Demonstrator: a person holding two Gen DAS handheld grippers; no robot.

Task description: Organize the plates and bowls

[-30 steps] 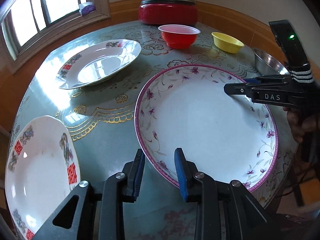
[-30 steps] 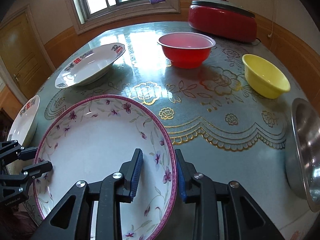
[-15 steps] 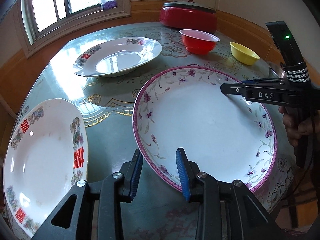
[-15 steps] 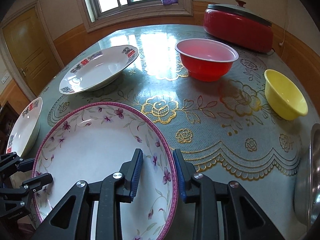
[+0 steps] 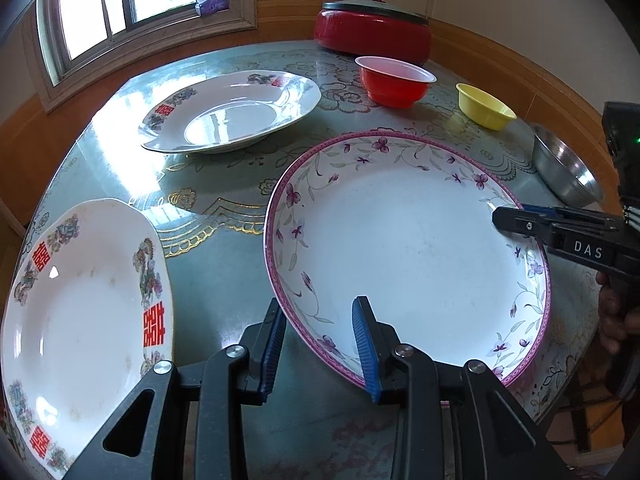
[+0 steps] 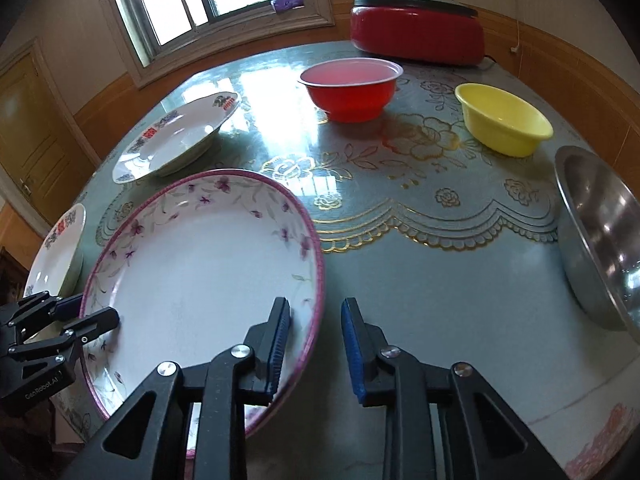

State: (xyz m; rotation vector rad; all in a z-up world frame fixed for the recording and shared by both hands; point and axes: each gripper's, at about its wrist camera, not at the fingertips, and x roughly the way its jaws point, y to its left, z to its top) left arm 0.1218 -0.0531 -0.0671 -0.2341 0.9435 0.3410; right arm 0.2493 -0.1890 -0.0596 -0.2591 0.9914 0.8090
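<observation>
A large white plate with a purple floral rim [image 5: 404, 248] is lifted off the table, tilted; it also shows in the right wrist view [image 6: 200, 276]. My left gripper [image 5: 318, 344] straddles its near rim, jaws apart. My right gripper [image 6: 314, 346] straddles the opposite rim, jaws apart too. Whether the pads press the rim I cannot tell. A white plate with red characters [image 5: 80, 320] lies at the near left. A second such plate [image 5: 232, 116] sits farther back.
A red bowl [image 6: 352, 88], a yellow bowl [image 6: 504, 124] and a steel bowl [image 6: 600, 236] stand on the right side of the round table [image 6: 420, 240]. A red lidded cooker [image 6: 416, 28] stands at the back by the wall.
The floral plate has risen and tilted between both grippers. Both cameras have pulled back and up, so more of the table and the two red-character plates shows.
</observation>
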